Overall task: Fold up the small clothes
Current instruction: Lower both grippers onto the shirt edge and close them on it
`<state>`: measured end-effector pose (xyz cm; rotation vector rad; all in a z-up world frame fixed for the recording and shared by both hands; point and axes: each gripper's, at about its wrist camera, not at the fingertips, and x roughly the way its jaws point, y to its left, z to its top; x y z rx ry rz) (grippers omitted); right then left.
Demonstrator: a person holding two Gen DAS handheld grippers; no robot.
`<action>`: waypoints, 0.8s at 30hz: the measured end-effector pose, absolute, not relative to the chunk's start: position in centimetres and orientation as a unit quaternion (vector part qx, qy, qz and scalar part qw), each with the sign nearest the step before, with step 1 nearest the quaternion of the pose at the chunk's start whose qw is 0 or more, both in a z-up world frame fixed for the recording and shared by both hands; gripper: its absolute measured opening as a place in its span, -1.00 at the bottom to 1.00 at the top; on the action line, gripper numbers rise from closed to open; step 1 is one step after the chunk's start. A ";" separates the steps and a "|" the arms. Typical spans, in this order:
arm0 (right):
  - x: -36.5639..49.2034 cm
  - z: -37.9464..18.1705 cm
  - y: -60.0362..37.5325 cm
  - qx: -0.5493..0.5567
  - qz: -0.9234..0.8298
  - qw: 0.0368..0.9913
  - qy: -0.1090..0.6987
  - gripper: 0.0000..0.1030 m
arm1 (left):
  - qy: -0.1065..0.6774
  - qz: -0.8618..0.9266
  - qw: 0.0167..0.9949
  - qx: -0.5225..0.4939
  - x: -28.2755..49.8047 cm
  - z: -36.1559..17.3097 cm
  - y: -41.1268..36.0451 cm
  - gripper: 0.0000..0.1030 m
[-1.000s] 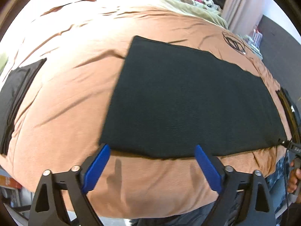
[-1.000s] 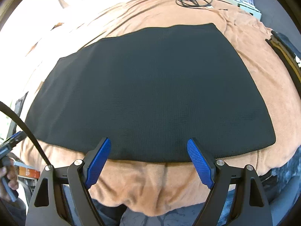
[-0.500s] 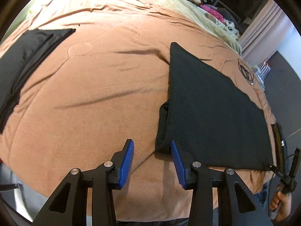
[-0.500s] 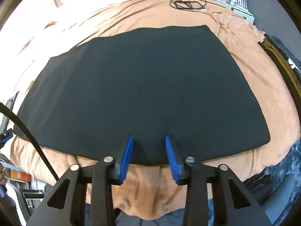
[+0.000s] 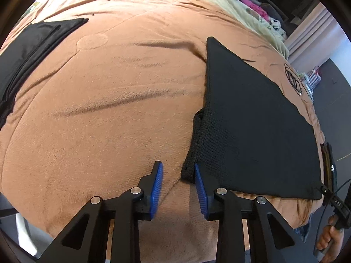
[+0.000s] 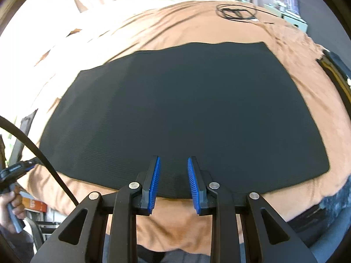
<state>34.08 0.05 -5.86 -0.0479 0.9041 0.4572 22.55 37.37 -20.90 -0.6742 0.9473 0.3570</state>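
A black waffle-knit cloth (image 5: 252,120) lies spread flat on a brown bedcover (image 5: 109,109). My left gripper (image 5: 177,175) is at the cloth's near left corner. Its jaws are closing. The bunched corner sits between them against the right pad (image 5: 198,182), while the left pad stands clear of it. In the right wrist view the same cloth (image 6: 186,109) fills the middle. My right gripper (image 6: 173,168) is over its near edge, jaws closing, with a slightly puckered strip of the edge between the pads.
A folded black garment (image 5: 28,50) lies at the bed's far left. A coiled black cable (image 6: 235,12) rests at the far side. A dark item with a tan edge (image 6: 335,74) lies at the right. A hand (image 6: 11,203) holds the other gripper's handle.
Both pairs of jaws have narrowed from wide open. The left gripper has swung left along the near edge to the cloth's corner, which is now bunched up. The right gripper stays at the near edge.
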 end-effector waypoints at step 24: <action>37.7 -8.4 2.7 0.005 0.304 0.834 0.460 -0.55 | 0.417 0.120 0.785 -0.442 22.8 -21.3 38.0 -0.13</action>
